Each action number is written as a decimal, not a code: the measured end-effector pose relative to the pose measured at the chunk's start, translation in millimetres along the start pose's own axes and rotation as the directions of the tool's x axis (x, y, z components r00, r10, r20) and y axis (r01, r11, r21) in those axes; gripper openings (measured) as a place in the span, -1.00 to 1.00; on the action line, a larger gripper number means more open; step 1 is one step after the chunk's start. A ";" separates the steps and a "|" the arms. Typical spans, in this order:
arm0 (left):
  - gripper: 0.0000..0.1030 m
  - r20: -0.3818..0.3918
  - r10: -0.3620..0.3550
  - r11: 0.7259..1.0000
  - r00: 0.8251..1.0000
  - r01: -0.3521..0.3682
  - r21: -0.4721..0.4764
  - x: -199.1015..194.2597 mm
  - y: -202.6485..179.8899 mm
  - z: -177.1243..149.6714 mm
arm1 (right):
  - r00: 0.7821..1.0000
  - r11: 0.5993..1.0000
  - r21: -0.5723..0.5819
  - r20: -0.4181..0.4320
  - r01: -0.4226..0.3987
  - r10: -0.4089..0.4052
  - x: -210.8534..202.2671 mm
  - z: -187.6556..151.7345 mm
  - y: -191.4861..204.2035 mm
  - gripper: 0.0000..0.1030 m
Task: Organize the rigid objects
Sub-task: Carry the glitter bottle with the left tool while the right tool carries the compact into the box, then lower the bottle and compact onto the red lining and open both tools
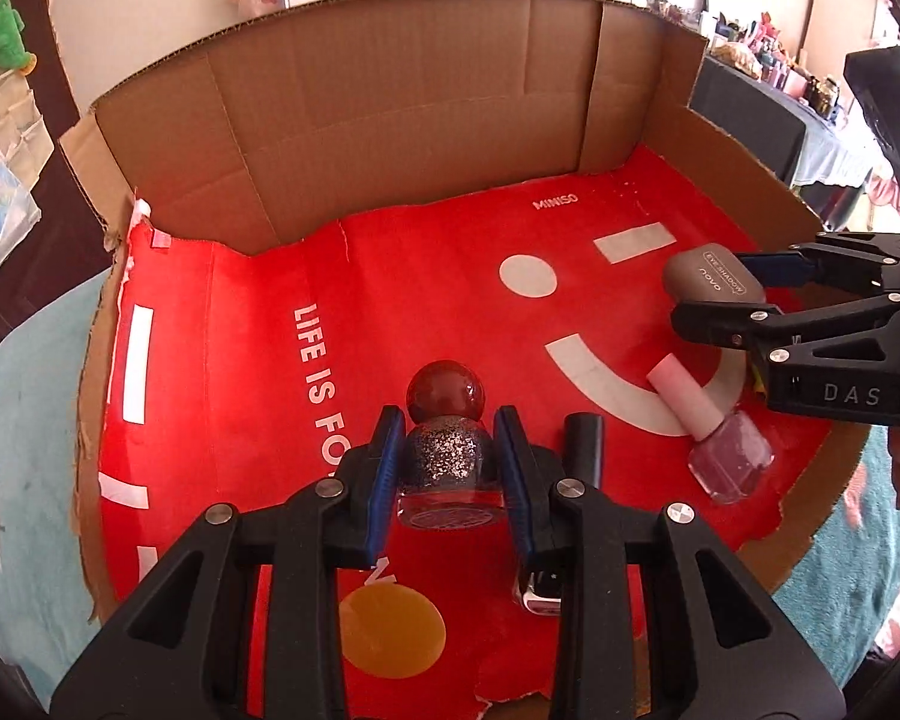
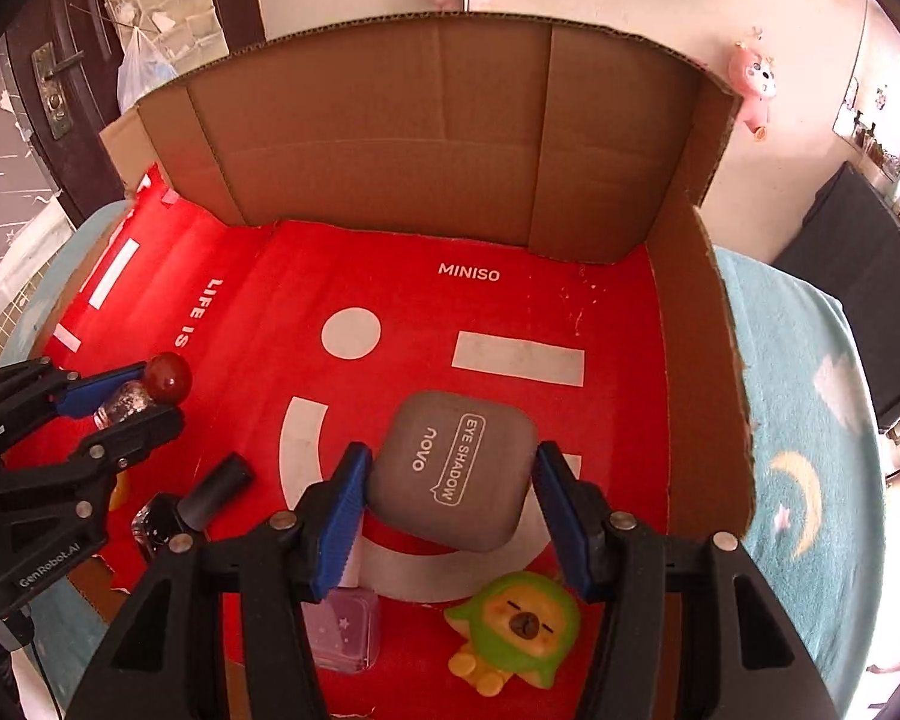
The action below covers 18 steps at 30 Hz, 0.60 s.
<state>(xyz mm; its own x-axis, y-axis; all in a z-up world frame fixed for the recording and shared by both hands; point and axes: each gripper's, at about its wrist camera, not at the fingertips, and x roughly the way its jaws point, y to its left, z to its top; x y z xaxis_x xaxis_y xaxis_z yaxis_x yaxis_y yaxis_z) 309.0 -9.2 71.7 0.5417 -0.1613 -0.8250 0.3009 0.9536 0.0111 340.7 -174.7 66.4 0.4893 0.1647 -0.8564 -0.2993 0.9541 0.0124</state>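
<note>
**Both tools gripping over the red tray**

The left tool clamps a glitter nail-polish bottle with a round red cap, cap pointing far. The right tool clamps a grey rounded-square eyeshadow case, lying flat. Both sit above the near part of the red-lined cardboard tray; its far red floor is open, bounded by upright cardboard walls.

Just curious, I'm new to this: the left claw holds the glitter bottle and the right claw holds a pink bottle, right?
Not quite. The left claw does hold the glitter bottle, but the right claw holds the grey eye shadow case, as the right wrist view shows.
</note>
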 end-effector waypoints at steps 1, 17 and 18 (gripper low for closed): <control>-0.44 -0.005 0.000 1.000 1.000 0.000 -0.003 2.2 0.6 -0.8 | 1.000 1.000 -0.005 -0.012 0.010 -0.010 3.7 0.2 0.8 0.13; -0.43 -0.033 0.004 1.000 0.999 -0.004 0.008 14.3 -2.0 -7.2 | 0.997 1.000 -0.007 -0.070 0.024 -0.024 24.8 -0.4 -2.5 0.14; -0.43 -0.031 0.006 1.000 1.000 -0.006 0.011 13.8 -2.3 -7.4 | 0.997 1.000 -0.007 -0.070 0.024 -0.024 25.3 0.0 -1.8 0.14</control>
<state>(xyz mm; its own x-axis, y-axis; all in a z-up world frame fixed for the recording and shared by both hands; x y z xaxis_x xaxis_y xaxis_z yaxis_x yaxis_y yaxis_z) 309.9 -11.7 56.1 0.5189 -0.1476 -0.8420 0.3063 0.9517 0.0219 353.6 -172.2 44.8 0.4375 0.1235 -0.8907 -0.2929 0.9561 -0.0113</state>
